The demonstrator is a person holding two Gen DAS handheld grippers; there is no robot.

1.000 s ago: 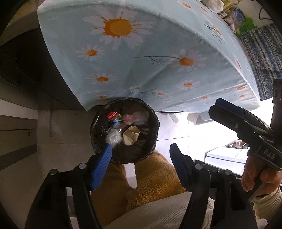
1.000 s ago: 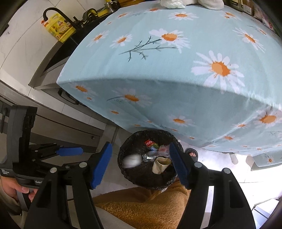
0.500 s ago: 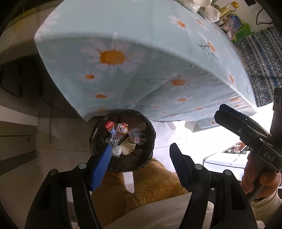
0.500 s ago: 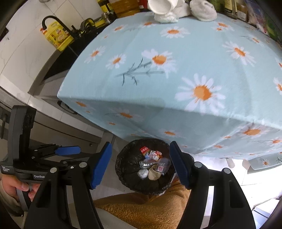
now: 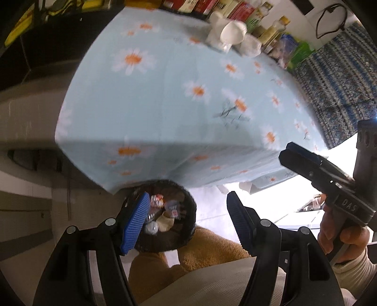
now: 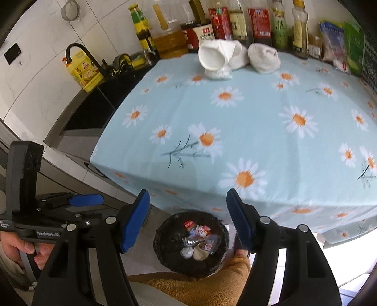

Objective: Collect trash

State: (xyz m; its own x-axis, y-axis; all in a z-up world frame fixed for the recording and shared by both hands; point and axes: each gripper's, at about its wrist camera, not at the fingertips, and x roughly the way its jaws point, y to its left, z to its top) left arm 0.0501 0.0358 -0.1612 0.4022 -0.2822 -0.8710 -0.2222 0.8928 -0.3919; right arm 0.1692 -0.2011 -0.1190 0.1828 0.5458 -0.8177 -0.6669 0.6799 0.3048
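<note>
- The trash bin [image 6: 190, 242], black-lined and round, sits on the floor at the lower centre of the right wrist view, just below the hanging edge of the table; in the left wrist view the trash bin [image 5: 165, 221] lies lower centre-left.
- Inside it lie wrappers, a crumpled foil piece and a paper cup [image 6: 200, 253].
- On the table, at the upper centre of the right wrist view, white tissues [image 6: 219, 58] and a second white wad [image 6: 264, 58] rest near the back edge.
- The left gripper [image 5: 188, 221] has its blue pads parted with nothing between them; the left pad overlaps the bin's rim in the picture only.
- The right gripper [image 6: 188, 220] is likewise parted and holds nothing.
- A daisy-print tablecloth [image 6: 247, 122] covers the table.
- Bottles [image 6: 235, 21] line the wall behind it at the top of the frame.
- A yellow oil jug [image 6: 83, 70] stands at the upper left beside a black faucet.
- Orange fleece trousers [image 6: 195, 287] fill the bottom edge.
</note>
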